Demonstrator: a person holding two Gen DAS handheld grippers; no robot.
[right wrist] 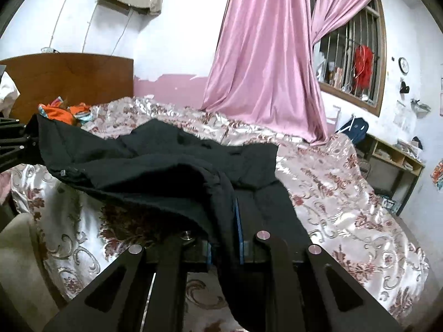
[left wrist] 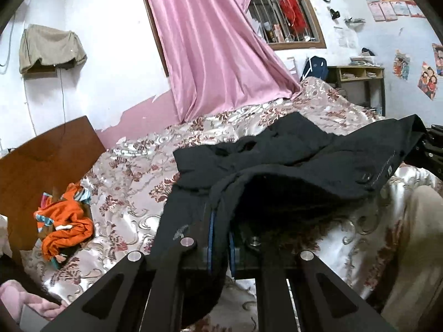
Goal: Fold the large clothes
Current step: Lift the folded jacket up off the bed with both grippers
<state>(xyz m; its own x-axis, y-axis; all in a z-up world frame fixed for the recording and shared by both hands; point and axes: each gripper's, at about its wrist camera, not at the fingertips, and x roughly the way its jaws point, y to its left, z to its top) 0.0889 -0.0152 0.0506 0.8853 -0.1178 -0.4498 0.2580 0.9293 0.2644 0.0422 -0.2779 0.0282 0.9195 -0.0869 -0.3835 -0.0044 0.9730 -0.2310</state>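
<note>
While black cloth is bunching between both sets of blue-padded fingers, a black garment (left wrist: 290, 152) is being held off the bed. Its near edge is being pinched by the left gripper (left wrist: 220, 238), jaws narrow and clamped on fabric, at 6 o'clock in the left view. Another edge is being pinched the same way by the right gripper (right wrist: 225, 232), which is also showing at 3 o'clock in the left view. Between them the garment is sagging; its far part is lying on the floral satin bedspread (left wrist: 133, 171). An orange cloth (left wrist: 65, 221) is lying by the wooden headboard (right wrist: 69, 77) at 9 o'clock. A pink curtain (right wrist: 265, 69) is hanging at 12 o'clock.
</note>
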